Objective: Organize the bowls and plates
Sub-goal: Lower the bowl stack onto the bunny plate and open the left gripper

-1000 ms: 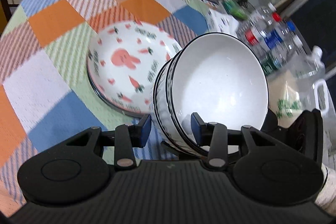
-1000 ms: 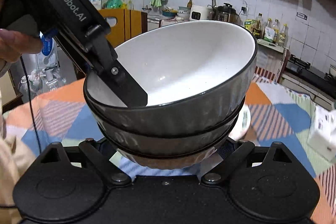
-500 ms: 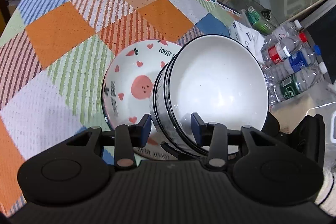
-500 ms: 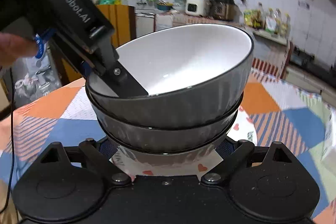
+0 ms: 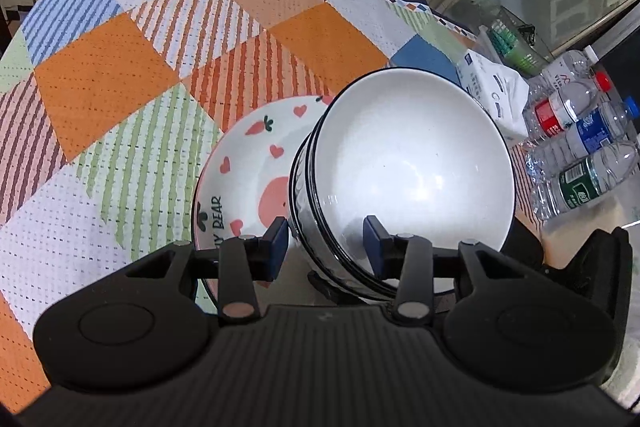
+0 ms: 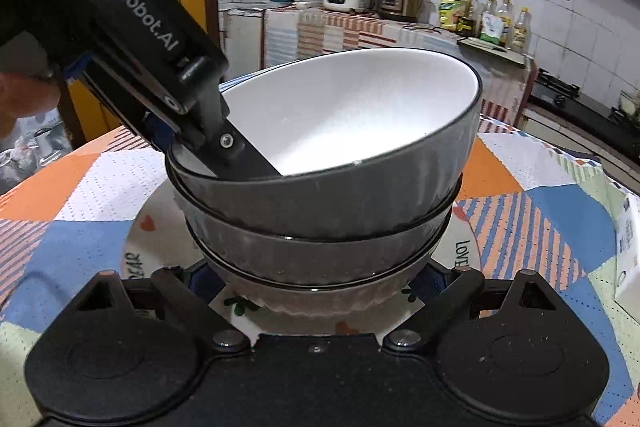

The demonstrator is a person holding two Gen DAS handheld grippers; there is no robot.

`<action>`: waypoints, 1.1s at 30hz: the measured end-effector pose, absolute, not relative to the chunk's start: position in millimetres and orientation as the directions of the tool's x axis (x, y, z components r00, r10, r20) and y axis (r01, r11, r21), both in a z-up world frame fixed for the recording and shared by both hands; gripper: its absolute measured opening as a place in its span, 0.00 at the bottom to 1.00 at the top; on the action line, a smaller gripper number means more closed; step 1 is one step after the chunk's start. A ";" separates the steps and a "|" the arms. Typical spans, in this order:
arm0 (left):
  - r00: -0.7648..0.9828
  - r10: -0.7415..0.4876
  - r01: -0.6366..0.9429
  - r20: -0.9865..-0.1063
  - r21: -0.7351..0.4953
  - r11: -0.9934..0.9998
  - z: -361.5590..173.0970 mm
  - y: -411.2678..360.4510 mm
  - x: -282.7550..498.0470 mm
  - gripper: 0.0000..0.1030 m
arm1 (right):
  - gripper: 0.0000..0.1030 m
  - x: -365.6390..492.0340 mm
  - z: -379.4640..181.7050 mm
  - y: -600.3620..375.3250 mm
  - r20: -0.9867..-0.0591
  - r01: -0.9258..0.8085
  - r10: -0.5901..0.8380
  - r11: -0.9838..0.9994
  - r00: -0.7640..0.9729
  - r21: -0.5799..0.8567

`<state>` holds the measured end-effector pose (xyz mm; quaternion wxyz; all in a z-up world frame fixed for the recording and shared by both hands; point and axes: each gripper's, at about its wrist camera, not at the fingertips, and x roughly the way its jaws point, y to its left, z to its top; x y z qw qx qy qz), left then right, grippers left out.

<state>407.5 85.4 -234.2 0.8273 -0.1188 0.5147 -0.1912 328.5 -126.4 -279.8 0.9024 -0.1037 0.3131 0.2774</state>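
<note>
Left wrist view looks down on a stack of grey bowls with white insides and dark rims, tilted toward the camera. The left tongs are closed on the near wall of that stack: one blue-padded finger sits outside the rim, the other inside the top bowl. Under and beside the stack lies a white plate printed with red hearts, a carrot and the word "BEAR"; it rests on the checked cloth that covers the tabletop. Past the far edge of the cloth are a white tissue pack and several clear water bottles lying together.

Right wrist view shows the same bowls from the side, three nested, with the left tongs reaching in over the rim from the upper left. The right tongs sit spread wide on either side of the lowest bowl, just beside its base; whether the pads touch it cannot be told, as the bowl hides the fingertips. The plate shows beneath the stack; whether the bottom bowl touches it is unclear. A kitchen counter with cookers stands behind
</note>
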 end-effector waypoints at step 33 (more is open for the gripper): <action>0.549 -0.343 0.191 -0.763 -0.284 0.939 -206.4 80.9 361.8 0.62 | 0.92 301.2 -252.2 -139.1 -0.676 -0.421 0.329 0.907 0.659 0.031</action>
